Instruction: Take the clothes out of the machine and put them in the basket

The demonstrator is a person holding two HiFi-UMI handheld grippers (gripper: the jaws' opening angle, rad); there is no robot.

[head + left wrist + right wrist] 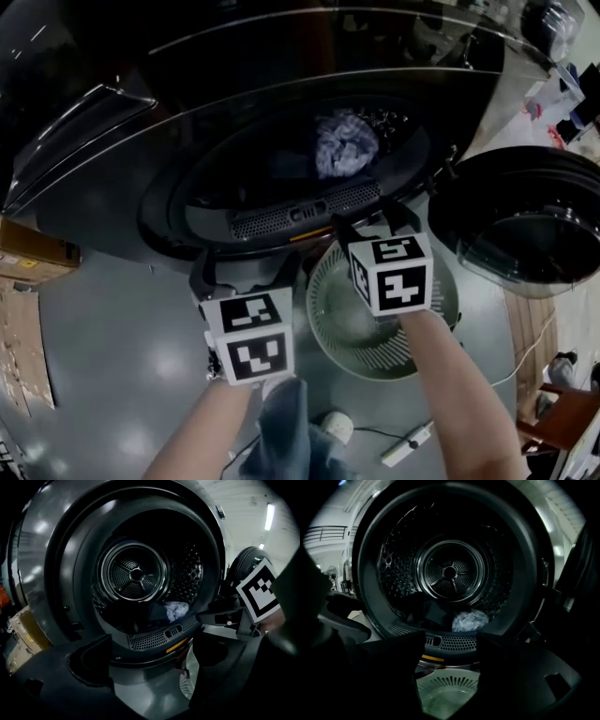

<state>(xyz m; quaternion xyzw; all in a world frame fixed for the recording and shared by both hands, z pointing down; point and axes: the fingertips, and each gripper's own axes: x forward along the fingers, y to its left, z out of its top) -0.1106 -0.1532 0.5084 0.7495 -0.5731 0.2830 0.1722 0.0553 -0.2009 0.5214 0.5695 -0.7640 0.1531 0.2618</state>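
Dark clothes [427, 613] barely discernible in drum [396, 569]

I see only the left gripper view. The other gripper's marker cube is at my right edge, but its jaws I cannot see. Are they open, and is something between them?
Observer: The right gripper has its jaws apart, with nothing between them.
Operator: Thank you. Of the basket I see only a sliver. Is something inside it?
Observer: The basket stands on the floor just below the opening of the machine. The part of its inside that shows looks empty.
Operator: Is anything lying near it that I should know of?
Observer: Yes. What looks like a white power strip with a cord lies on the floor at the basket's near side.
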